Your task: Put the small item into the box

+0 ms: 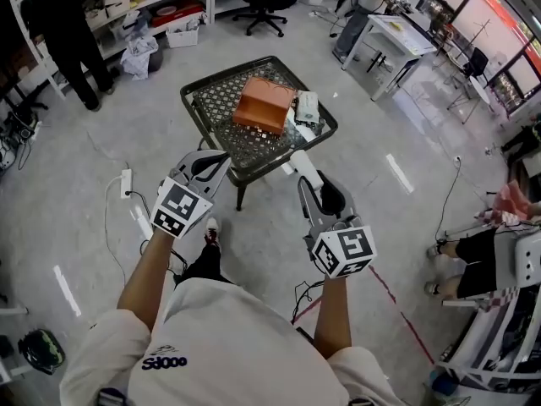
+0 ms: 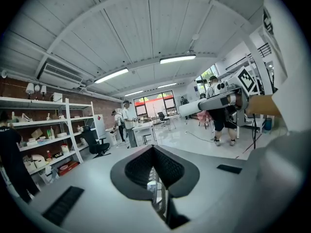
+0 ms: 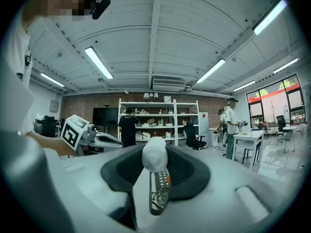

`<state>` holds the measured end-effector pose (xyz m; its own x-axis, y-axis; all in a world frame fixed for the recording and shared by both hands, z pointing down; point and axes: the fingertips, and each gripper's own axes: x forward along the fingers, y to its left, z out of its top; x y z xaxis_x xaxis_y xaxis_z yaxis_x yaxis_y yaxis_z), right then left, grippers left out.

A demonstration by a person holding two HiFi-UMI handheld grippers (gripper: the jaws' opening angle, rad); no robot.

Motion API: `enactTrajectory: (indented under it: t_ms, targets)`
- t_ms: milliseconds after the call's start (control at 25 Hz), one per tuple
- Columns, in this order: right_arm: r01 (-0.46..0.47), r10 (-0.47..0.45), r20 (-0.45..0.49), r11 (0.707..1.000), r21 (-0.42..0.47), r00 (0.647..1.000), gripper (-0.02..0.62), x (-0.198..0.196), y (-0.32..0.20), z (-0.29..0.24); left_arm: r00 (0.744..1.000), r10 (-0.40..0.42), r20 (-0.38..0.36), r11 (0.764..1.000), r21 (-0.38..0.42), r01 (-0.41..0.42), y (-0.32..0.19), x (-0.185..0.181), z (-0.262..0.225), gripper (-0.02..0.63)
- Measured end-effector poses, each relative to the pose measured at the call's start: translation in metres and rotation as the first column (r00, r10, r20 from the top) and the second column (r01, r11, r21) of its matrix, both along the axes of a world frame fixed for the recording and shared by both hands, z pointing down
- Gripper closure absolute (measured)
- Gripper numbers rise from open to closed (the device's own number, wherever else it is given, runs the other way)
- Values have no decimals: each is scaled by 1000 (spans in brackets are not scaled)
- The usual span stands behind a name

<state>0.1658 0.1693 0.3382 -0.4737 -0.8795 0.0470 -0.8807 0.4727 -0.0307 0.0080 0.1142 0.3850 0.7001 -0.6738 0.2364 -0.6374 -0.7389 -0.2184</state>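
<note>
One step of the job looks done: you have the small white item (image 1: 303,166) in hand, and the delivery is all that is left. Your right gripper (image 1: 311,194) has its jaws closed on that item, which sticks out past their tips, well short of the orange box (image 1: 264,104) and on your side of it. Your left gripper (image 1: 213,163), also short of the box, has its jaws brought nearly together with nothing between them. The box sits on the mesh tabletop (image 1: 211,100), and I cannot tell from here whether its top is open.

By count, you have two grippers, one box, one item in your grip, and one pale bundle (image 1: 306,108) lying on the tabletop just beside the box on its right.
</note>
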Motion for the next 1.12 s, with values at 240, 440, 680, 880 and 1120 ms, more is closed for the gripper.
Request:
enactTrajectory:
  t_ms: [240,440,680,880,1120]
  targets:
    - [26,-26,11,1000,17,1000,457,-6,-52,1,1000,8,-9,1000,9,-8,-55,3,2,604]
    - [22,-23,24,999,28,999,459,-9,-101,-5,1000,9,-13,1000,14,-9,-108,-1,-2,604]
    - [-9,8,37,999,37,999,459,-10,-154,-8,1000,7,-5,1000,-7,-7,-161,-5,9,604]
    - [-14,13,33,999,38,999,459,-16,-186,-7,1000,7,-3,1000,-14,-7,-194,-11,11,604]
    - [-34,33,39,999,26,999,459,-25,-216,-6,1000,26,0,999,-25,-26,-226,-17,13,604]
